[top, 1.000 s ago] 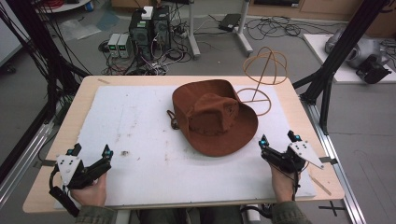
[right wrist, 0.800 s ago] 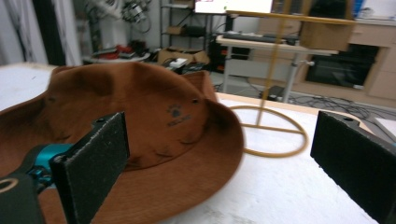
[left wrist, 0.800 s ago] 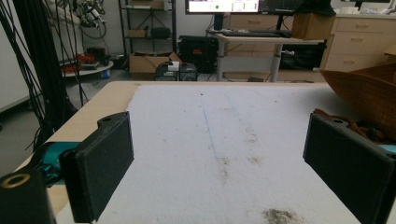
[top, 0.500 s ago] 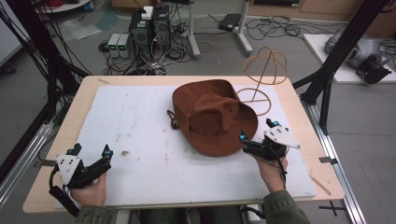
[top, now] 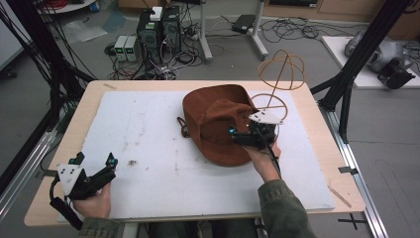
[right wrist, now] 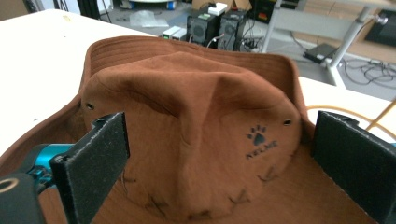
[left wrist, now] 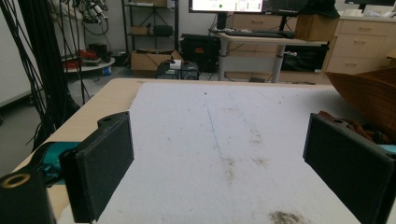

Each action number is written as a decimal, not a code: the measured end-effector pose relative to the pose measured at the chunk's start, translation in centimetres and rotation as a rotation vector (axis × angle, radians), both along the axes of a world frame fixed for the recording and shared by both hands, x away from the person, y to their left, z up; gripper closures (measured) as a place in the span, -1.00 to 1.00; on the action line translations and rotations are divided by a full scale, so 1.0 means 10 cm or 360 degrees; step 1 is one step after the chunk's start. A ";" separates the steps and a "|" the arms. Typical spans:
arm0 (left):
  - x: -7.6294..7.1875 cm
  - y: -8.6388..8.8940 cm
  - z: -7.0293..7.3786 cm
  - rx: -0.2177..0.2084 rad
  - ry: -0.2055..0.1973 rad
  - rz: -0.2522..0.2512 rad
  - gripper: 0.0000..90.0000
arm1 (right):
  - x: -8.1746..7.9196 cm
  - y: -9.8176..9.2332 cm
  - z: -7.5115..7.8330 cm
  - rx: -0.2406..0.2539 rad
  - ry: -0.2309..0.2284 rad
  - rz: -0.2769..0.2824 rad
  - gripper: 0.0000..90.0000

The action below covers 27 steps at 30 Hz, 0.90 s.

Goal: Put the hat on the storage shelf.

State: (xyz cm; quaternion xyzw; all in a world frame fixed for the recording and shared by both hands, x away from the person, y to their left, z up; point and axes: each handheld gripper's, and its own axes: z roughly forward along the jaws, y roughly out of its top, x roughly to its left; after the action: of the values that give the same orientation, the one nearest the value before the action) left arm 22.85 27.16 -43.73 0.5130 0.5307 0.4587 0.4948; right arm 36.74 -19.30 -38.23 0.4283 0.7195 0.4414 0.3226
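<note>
Right gripper (top: 241, 135) fingers (right wrist: 95, 158) apart, spread wide, one on each side of the brown hat (top: 218, 124) crown; nothing clamped. In the right gripper view the crown sits between the two black pads, not touching either as far as shows; a paw-print logo (right wrist: 258, 138) on the crown faces the camera, with a small eyelet (right wrist: 286, 122) just beside it and another eyelet (right wrist: 88, 106) on the other side of the crown. Gripper hovers over the near right part of the hat's brim, hand (top: 265, 161) behind it, green sleeve (top: 282, 210) coming in from the near edge.

Hat lies crown up on the white mat (top: 148, 148), right of mat centre, a dark cord (top: 184, 127) trailing off its left side. Wire hat stand (top: 280, 74) just behind and right of the hat, its ring base (top: 270, 96) by the far brim; contact with the brim cannot be told.

Left gripper (top: 91, 166) fingers (left wrist: 100, 163) also apart, holding nothing, well left of the hat at the near left corner of the mat, low over it. In the left gripper view bare stained mat lies between the pads, the hat's edge at far right. A small dark smudge (top: 132, 162) on the mat between left gripper and hat, nearer the gripper.

Mat covers most of the wooden worktop (top: 89, 91).
</note>
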 end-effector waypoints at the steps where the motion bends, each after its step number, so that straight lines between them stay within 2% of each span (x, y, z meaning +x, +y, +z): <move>1: 0.00 0.01 0.00 -0.0002 -0.0002 0.0003 -0.80 | 0.00 0.00 0.00 0.0000 0.0000 0.0000 -0.91; 2: 0.00 0.01 0.00 -0.0011 -0.0007 0.0008 -0.80 | 0.06 0.06 -0.07 -0.0050 0.0019 -0.0049 -0.89; 4: 0.00 0.02 0.00 -0.0013 -0.0005 0.0007 -0.80 | 0.12 0.10 -0.14 -0.0075 0.0035 -0.0070 -0.89; 8: 0.01 0.01 -0.01 -0.0016 -0.0005 0.0000 -0.80 | 0.22 0.18 -0.26 -0.0049 0.0100 -0.0080 -0.86; 10: 0.02 0.01 0.00 -0.0006 0.0003 -0.0007 -0.80 | 0.27 0.21 -0.33 -0.0071 0.0158 -0.0060 -0.85; 12: 0.03 0.00 -0.01 -0.0009 0.0000 -0.0009 -0.80 | 0.30 0.22 -0.37 -0.0063 0.0178 -0.0052 -0.78; 15: 0.03 -0.02 -0.01 0.0001 0.0006 -0.0019 -0.80 | 0.34 0.22 -0.40 -0.0006 0.0231 0.0009 -0.40; 18: 0.04 -0.03 -0.01 0.0000 0.0000 -0.0025 -0.79 | 0.36 0.21 -0.43 0.0022 0.0295 0.0026 0.23; 20: 0.04 -0.03 -0.01 0.0005 0.0005 -0.0032 -0.79 | 0.35 0.21 -0.43 0.0056 0.0310 0.0014 0.84; 21: 0.04 -0.03 -0.01 0.0006 0.0007 -0.0033 -0.79 | 0.34 0.21 -0.42 0.0049 0.0303 -0.0010 0.93; 26: 0.04 -0.02 -0.02 -0.0001 0.0009 -0.0038 -0.79 | 0.31 0.24 -0.43 0.0049 0.0293 -0.0038 0.96; 27: 0.04 -0.02 -0.02 -0.0008 0.0008 -0.0039 -0.79 | 0.30 0.23 -0.43 0.0076 0.0287 -0.0059 0.97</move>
State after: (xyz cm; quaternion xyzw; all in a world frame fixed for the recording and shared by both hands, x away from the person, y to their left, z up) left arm 23.29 26.92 -43.91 0.5193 0.5267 0.4501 0.5003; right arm 39.75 -16.96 -42.50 0.4871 0.7269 0.4119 0.2543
